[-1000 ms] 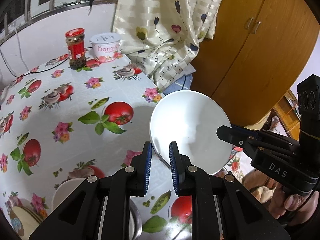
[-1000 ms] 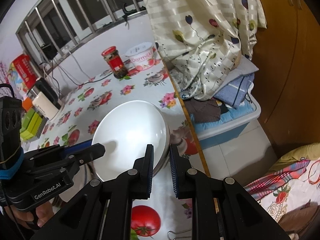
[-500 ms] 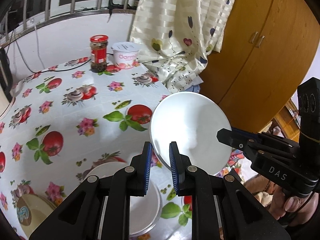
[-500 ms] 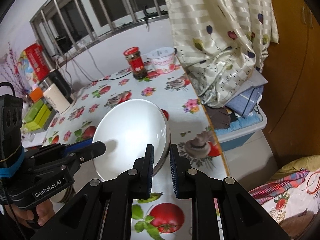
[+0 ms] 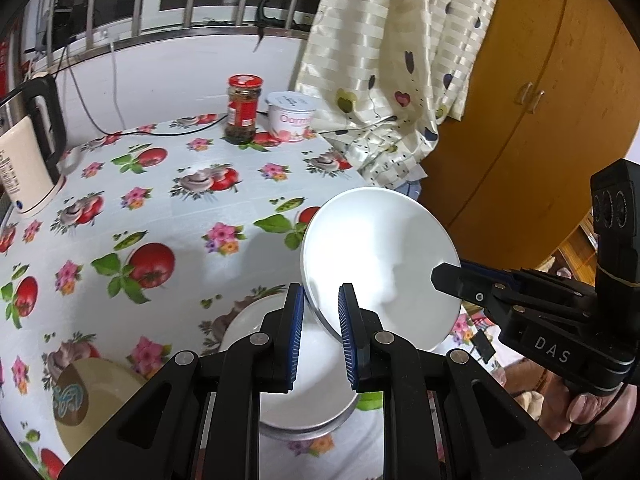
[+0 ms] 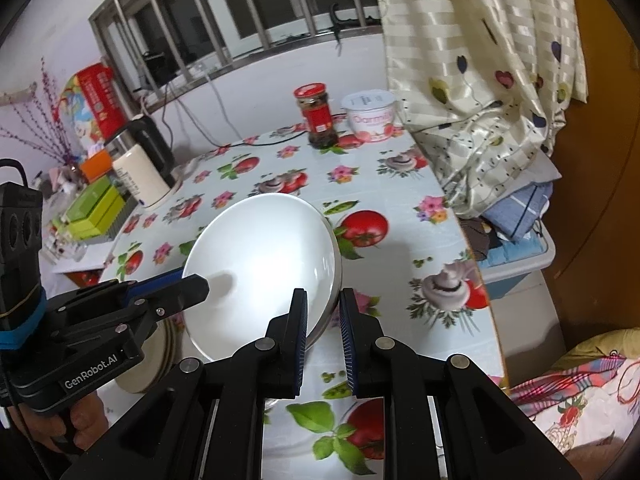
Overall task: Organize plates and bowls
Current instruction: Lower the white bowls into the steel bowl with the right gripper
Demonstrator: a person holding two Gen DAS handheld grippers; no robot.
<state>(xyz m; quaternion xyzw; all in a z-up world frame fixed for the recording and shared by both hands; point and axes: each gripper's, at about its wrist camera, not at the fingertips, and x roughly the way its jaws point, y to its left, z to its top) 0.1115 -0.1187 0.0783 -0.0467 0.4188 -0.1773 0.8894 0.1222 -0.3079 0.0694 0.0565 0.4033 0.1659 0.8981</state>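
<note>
Left wrist view
Held item: white plate, tilted, raised above the tablecloth.
Left gripper: fingers clamped on the plate's near-left rim.
Right gripper: enters from the right, tip on the opposite rim.
Beneath: white bowl on the cloth; beige dish at lower left.
Far edge: red-lidded jar beside a yogurt tub; kettle at left.

Right wrist view
Right gripper: fingers closed on the plate's lower-right rim.
Left gripper: reaches in from the left, gripping the rim; a hand holds its handle.
Obstruction: plate hides most of the stacked dishes below.
Right of table: curtain, folded clothes.
</note>
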